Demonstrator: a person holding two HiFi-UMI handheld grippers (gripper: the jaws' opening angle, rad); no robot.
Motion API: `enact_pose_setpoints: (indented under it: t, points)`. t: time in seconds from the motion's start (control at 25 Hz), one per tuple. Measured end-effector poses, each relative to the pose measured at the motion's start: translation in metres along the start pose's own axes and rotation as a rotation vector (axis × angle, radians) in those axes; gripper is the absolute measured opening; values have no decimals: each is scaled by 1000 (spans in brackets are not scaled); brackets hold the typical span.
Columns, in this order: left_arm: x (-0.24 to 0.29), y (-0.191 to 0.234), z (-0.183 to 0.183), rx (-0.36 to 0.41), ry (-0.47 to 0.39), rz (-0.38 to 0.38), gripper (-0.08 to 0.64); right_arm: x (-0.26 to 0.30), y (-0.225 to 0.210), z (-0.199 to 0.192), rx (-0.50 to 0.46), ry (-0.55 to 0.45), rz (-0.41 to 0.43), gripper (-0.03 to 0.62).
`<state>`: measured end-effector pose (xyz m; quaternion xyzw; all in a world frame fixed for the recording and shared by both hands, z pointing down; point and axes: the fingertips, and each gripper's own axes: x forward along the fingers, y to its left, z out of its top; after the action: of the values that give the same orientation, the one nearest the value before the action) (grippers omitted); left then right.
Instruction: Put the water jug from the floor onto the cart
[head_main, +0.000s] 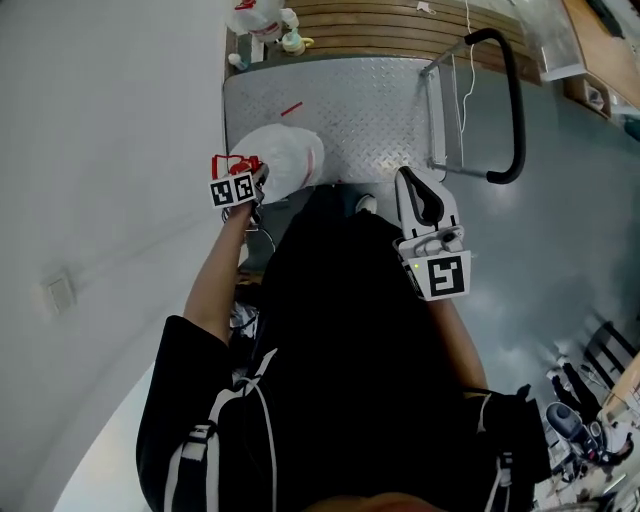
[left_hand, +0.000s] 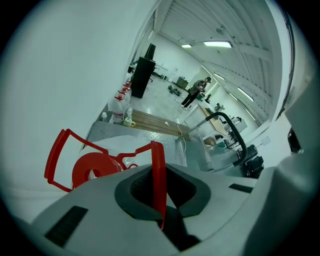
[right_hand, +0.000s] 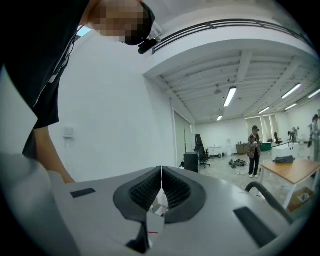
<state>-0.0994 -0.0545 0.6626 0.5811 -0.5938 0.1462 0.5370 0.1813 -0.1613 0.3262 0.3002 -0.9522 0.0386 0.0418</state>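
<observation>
Left claw (left_hand: 164, 199) is clenched on the thin red handle (left_hand: 158, 165) of the water jug (head_main: 285, 160). Right claw (right_hand: 161, 192) is closed on nothing.

Cart (head_main: 380, 110): bare metal deck, push bar (head_main: 515, 100) at its right end.

Jug: hangs at the deck's near left corner; cannot tell if its base rests there. Judged heavy if full, with smooth, slippery plastic walls. The handle looks thin and may flex, so its middle is the sensible hold. Red cap (left_hand: 92, 170) is on.
</observation>
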Motion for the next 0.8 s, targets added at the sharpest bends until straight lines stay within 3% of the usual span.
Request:
enact_pose_setpoints:
  t: [0.16, 0.4, 0.6, 0.8]
  points:
    - [24, -12, 25, -31, -38, 19, 29, 13, -10, 10, -32, -14, -57, 19]
    - [56, -15, 47, -185, -59, -10, 29, 19, -21, 3, -25, 49, -91, 19]
    - [73, -18, 67, -210, -70, -29, 29, 12, -36, -8, 1, 82, -164, 20]
    - [91, -39, 75, -133, -32, -79, 29, 10, -47, -12, 5, 109, -212, 19]
